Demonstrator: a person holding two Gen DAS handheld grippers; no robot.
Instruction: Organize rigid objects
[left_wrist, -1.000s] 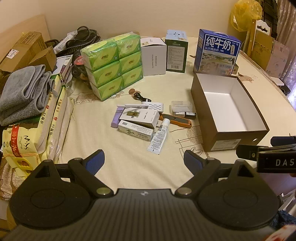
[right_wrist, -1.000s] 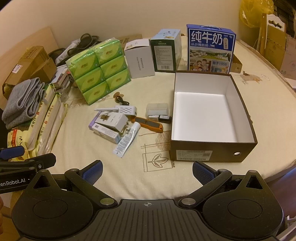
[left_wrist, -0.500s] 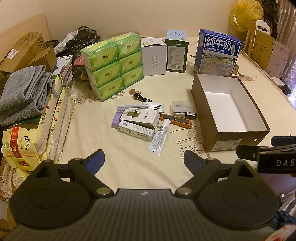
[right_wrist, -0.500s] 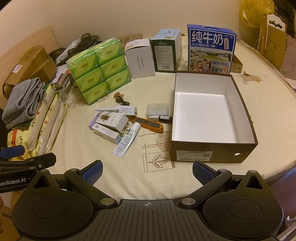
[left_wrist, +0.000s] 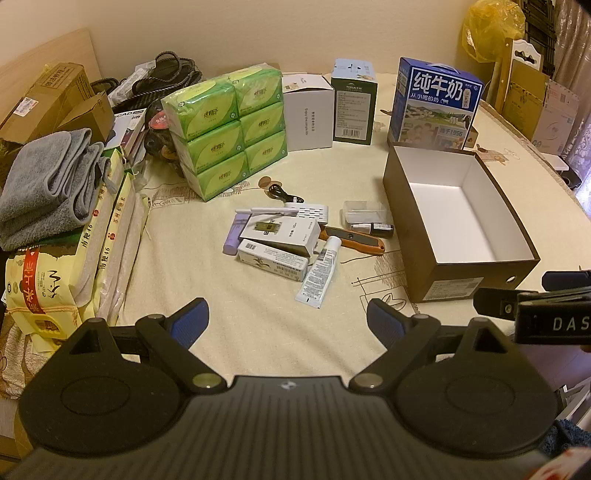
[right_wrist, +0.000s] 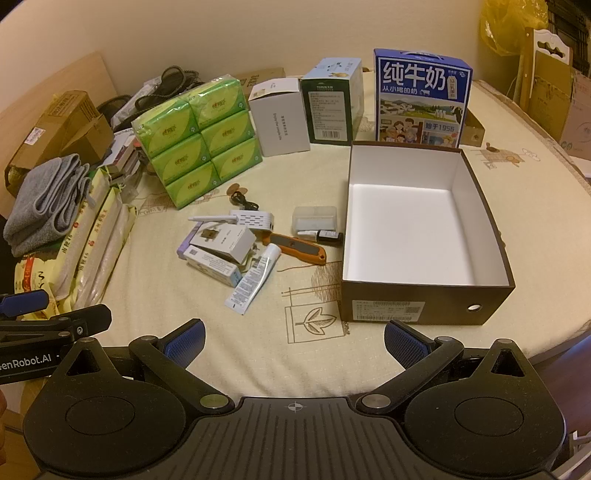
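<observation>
A small heap lies mid-table: a white carton (left_wrist: 280, 232) (right_wrist: 224, 242) over a long white box (left_wrist: 272, 260), a squeeze tube (left_wrist: 319, 272) (right_wrist: 254, 278), an orange-and-black knife (left_wrist: 352, 240) (right_wrist: 295, 249), a white router (left_wrist: 308, 213) (right_wrist: 253, 220), a clear plastic case (left_wrist: 364, 211) (right_wrist: 314, 218) and a small dark vial (left_wrist: 382, 229). To their right stands a brown shoebox (left_wrist: 469, 286) (right_wrist: 413, 308), white inside and holding nothing. My left gripper (left_wrist: 286, 319) and right gripper (right_wrist: 293, 338) both hover open at the near table edge, short of the heap.
Green tissue packs (left_wrist: 229, 133), a white box (left_wrist: 306, 110), a dark green box (left_wrist: 354, 107) and a blue milk carton (left_wrist: 436, 103) line the back. Grey towels (left_wrist: 48, 181) on rice bags fill the left side. Cream tablecloth (left_wrist: 258, 325) lies bare in front.
</observation>
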